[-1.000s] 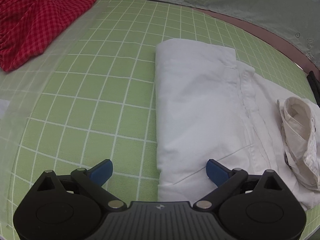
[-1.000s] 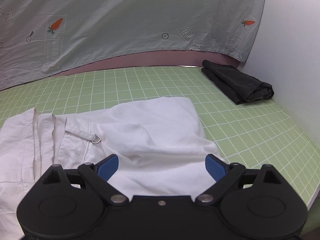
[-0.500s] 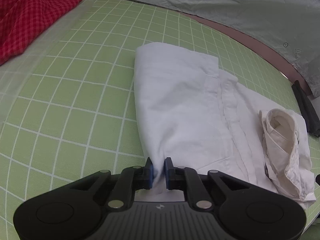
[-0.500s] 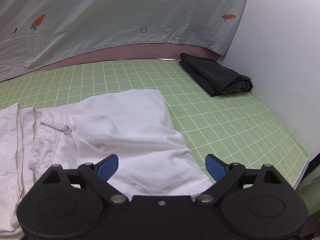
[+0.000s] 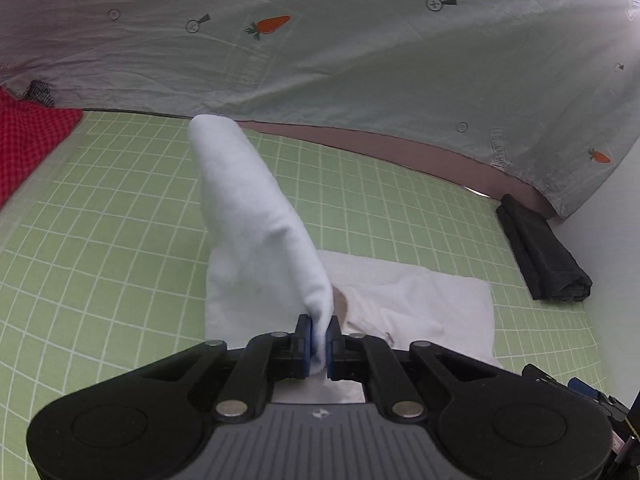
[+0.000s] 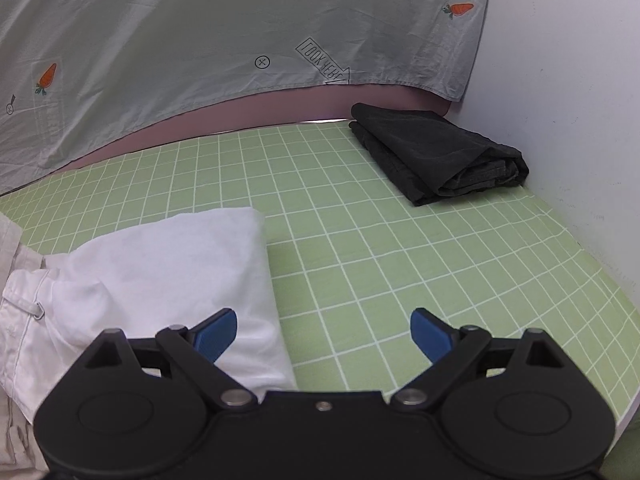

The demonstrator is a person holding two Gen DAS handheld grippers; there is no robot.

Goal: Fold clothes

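A white garment (image 5: 256, 216) lies on the green grid mat (image 5: 100, 240). My left gripper (image 5: 319, 342) is shut on one end of it and holds that end up, so the cloth rises as a long fold toward the camera; the rest lies flat on the mat to the right. In the right wrist view the same white garment (image 6: 152, 264) lies at lower left, its waistband with a metal ring at the far left. My right gripper (image 6: 324, 332) stands open just above the mat, its left finger over the cloth's corner, nothing between the fingers.
A folded black garment (image 6: 436, 152) lies at the mat's back right corner by the white wall, also visible as the black garment (image 5: 540, 256). Red checked cloth (image 5: 28, 144) sits far left. A grey carrot-print sheet (image 5: 320, 40) hangs behind the table.
My left gripper closed on the white garment's near end and lifted it, swinging to the right. The right gripper stayed open and shifted right, off most of the cloth.
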